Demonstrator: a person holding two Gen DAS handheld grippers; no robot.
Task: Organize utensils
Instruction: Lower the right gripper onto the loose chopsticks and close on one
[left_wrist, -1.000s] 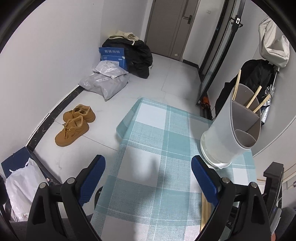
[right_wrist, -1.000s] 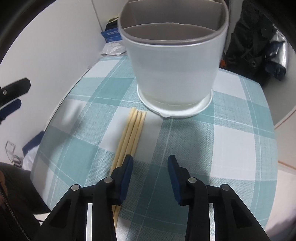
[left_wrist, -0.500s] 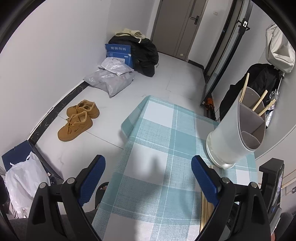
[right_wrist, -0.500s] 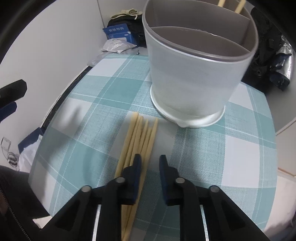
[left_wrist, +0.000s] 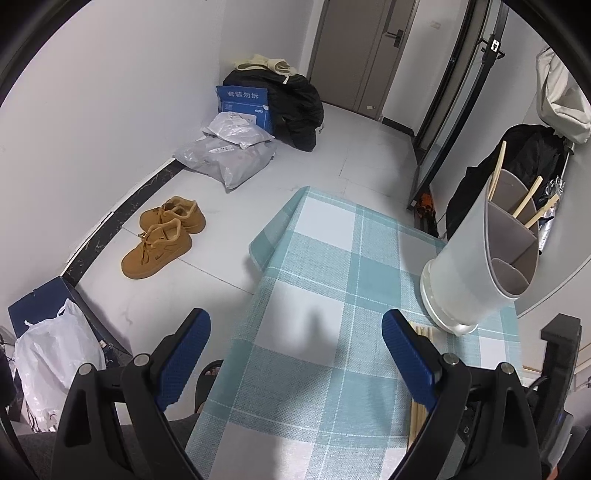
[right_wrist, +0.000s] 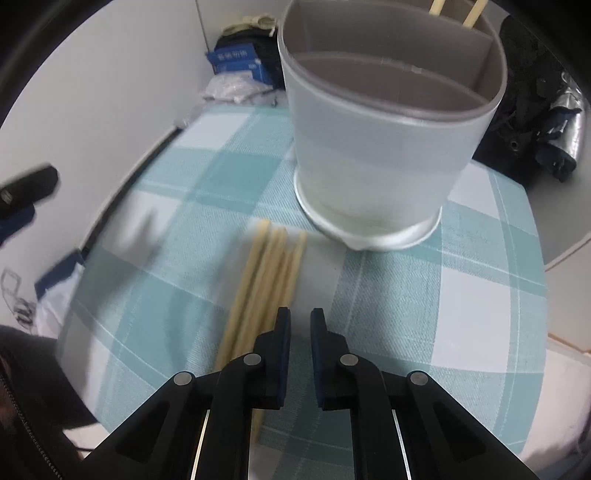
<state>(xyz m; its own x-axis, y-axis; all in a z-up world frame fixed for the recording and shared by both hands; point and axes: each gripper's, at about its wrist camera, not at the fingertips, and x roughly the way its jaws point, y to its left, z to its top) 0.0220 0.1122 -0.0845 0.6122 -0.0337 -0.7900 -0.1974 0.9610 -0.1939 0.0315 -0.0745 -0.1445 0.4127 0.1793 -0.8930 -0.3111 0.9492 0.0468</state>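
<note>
Three chopsticks are already stood in the divided utensil holder. Four loose chopsticks lie on the worktop just beside it. The right claw is nearly clenched, grasping nothing; the left claw is spread wide.

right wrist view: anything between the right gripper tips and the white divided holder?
Only bare teal-and-white checked tablecloth, seen in the right wrist view. The loose wooden chopsticks lie just left of the line from right gripper to white divided utensil holder.

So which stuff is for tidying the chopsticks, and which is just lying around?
For the job: loose chopsticks, white holder, chopsticks already inside, right gripper.
Just lying about: brown shoes, grey parcels, black bag, white plastic bag.
</note>
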